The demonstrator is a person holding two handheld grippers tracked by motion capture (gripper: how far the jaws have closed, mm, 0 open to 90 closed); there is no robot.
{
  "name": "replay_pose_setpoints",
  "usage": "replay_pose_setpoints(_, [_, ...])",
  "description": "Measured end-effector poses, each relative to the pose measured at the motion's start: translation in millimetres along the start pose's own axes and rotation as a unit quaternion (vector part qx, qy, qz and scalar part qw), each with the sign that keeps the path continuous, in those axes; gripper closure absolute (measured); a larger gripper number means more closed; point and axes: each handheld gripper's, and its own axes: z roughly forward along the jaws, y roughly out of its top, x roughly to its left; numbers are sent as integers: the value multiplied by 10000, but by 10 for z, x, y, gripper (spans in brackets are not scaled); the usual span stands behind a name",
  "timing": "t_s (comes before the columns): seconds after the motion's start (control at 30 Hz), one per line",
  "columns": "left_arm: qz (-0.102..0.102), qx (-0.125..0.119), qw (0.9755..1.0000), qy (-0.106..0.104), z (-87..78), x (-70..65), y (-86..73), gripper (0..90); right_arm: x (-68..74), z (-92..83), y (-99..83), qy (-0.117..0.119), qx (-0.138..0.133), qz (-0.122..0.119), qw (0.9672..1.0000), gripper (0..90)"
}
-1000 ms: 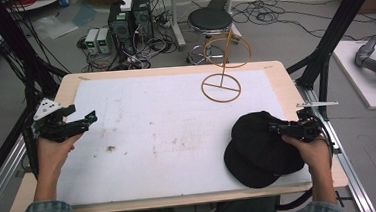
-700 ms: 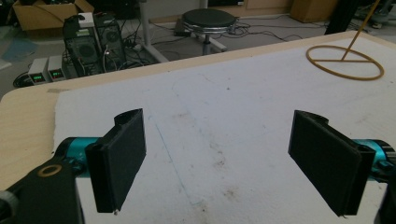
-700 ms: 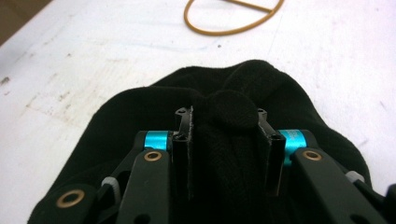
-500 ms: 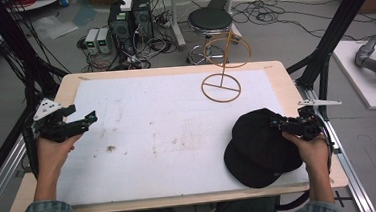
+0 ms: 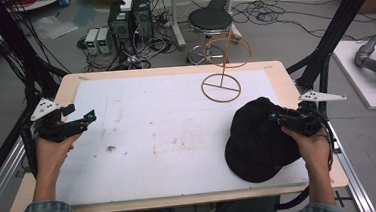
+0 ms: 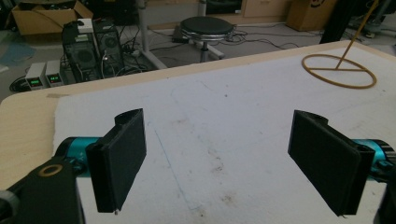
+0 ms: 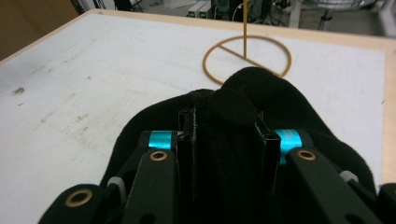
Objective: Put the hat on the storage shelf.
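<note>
Pinching a fold of the black cap (image 5: 258, 141) at the table's (image 5: 173, 72) four o'clock, the right gripper (image 7: 229, 140), having just closed, is lifting it toward the wire stand (image 5: 221, 87) at one o'clock, while the left gripper (image 6: 224, 158) is idling wide open, empty.

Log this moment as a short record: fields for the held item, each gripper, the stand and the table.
held item: black cap, a fold of its fabric pinched
right gripper: shut on the cap, at the table's right side
left gripper: open, nothing between its fingers, over the table's left edge
stand: wire ring stand, upright, beyond the cap, apart from it
table: white stained mat on wooden top
</note>
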Motion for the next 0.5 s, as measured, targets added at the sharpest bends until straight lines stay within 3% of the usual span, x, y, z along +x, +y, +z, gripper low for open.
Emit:
replay_pose_setpoints(0.23, [16, 13, 10000, 20, -7, 4, 1, 196, 32, -114, 155, -78, -287, -210, 9993, 696])
replay_pose_setpoints(0.5, [5, -28, 10000, 22, -12, 7, 2, 196, 67, -170, 368, -153, -408, -463, 9980, 696])
